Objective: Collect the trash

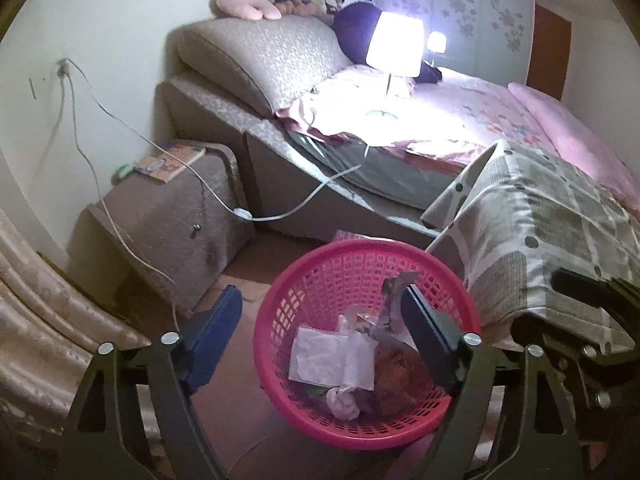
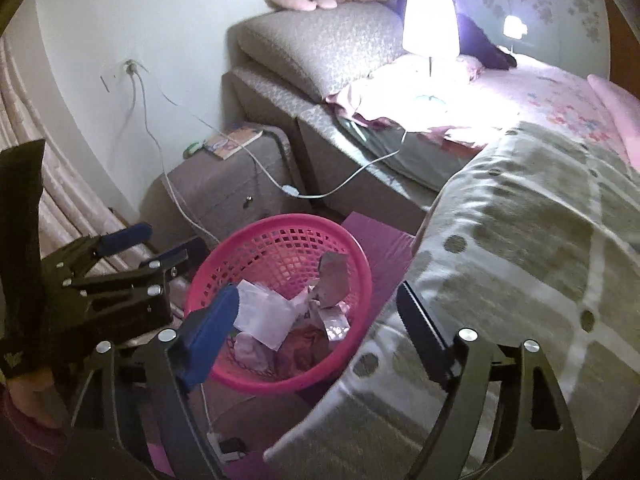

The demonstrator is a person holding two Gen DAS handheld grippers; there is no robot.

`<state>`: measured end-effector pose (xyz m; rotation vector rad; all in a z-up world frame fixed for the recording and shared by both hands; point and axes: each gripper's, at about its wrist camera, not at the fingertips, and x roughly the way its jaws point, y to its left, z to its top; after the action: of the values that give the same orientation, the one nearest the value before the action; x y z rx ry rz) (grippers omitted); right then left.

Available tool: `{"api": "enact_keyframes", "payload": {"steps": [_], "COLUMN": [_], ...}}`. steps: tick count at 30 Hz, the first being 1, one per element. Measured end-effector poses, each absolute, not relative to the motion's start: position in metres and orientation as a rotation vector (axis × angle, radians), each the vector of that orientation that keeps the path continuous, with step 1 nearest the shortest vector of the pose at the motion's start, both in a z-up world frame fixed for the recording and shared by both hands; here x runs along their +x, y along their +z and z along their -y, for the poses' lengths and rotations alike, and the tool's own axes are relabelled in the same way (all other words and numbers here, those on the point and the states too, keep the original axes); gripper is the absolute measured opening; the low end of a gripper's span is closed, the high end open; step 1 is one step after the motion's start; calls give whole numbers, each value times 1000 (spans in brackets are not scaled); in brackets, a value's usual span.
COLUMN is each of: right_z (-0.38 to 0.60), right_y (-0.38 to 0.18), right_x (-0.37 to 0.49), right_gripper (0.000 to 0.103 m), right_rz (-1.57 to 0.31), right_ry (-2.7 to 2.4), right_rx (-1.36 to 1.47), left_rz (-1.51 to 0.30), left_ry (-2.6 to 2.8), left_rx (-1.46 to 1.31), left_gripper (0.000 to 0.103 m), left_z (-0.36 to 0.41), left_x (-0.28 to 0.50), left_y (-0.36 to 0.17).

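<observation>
Blue-padded jaws of the left gripper (image 1: 320,320) and the right gripper (image 2: 316,320) stand apart, gripping nothing, above the pink basket (image 1: 276,300) on the floor. Crumpled paper trash (image 1: 340,356) lies inside it. Beyond, a lamp (image 1: 396,46) glows on the bed (image 1: 480,112).

Open top of round pink plastic mesh basket (image 1: 280,300) reachable from above, crumpled paper trash (image 1: 334,358) filling bottom. Hemmed right by grey checked quilt (image 1: 540,240), left by brown padded nightstand (image 1: 172,216) with dangling white cable (image 1: 280,216).
</observation>
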<state>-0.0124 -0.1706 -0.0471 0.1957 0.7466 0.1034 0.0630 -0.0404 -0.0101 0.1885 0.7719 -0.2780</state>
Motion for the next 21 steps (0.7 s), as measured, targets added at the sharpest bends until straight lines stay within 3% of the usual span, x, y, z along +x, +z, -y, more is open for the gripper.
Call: {"api": "enact_keyframes", "payload": {"steps": [7,21], "right_z": [169,156], "right_y": [-36,-25], "right_x": [-50,-87], "right_gripper": [90,96], "right_rz": [-670,-605], "right_ry": [55,40], "right_rx": [174,136], "left_rz": [-688,-624], "left_ry": [-247,-218], "left_rx": [219,220], "left_gripper": [85,90], "left_z": [40,25], "left_x": [39,0], "left_y": [9,25]}}
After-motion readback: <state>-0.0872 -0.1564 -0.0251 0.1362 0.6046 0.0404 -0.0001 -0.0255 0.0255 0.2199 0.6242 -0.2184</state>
